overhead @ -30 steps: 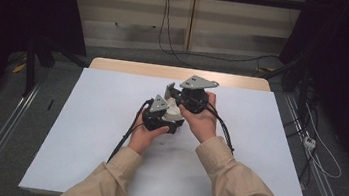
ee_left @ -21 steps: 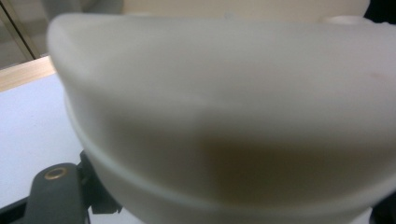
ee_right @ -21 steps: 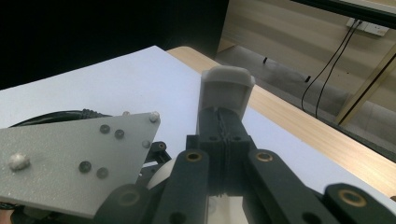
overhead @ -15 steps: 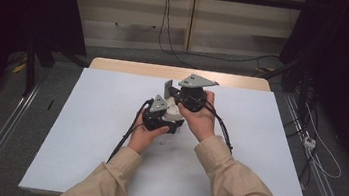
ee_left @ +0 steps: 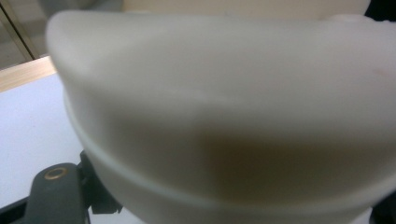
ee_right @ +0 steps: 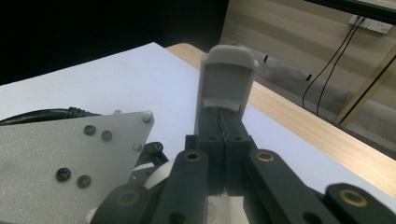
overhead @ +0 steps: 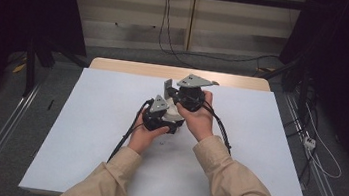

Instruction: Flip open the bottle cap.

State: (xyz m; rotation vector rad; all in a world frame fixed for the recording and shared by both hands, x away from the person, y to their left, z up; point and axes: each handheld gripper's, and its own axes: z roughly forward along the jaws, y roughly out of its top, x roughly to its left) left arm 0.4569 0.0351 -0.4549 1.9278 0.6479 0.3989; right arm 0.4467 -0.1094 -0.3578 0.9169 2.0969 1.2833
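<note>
My two grippers are held close together over the middle of the white table [overhead: 82,132]. The right gripper [overhead: 168,86] lies farther back, its jaws pointing left and away from me. In the right gripper view its black jaws press flat together, shut, with the pale grey fingertips [ee_right: 226,79] empty. Just in front of it is the left gripper [overhead: 170,113], its grey plate [ee_right: 70,154] lying below the right jaws. A cream-white rounded surface [ee_left: 224,116] sits blurred right against the left gripper's camera, hiding that gripper's jaws. Whether it is gripped I cannot tell.
Black cables [overhead: 125,137] trail from both grippers toward the near table edge. A wooden strip [overhead: 180,73] lines the table's far edge. Beyond it stand a wall with hanging cables [overhead: 164,21] and dark curtains either side.
</note>
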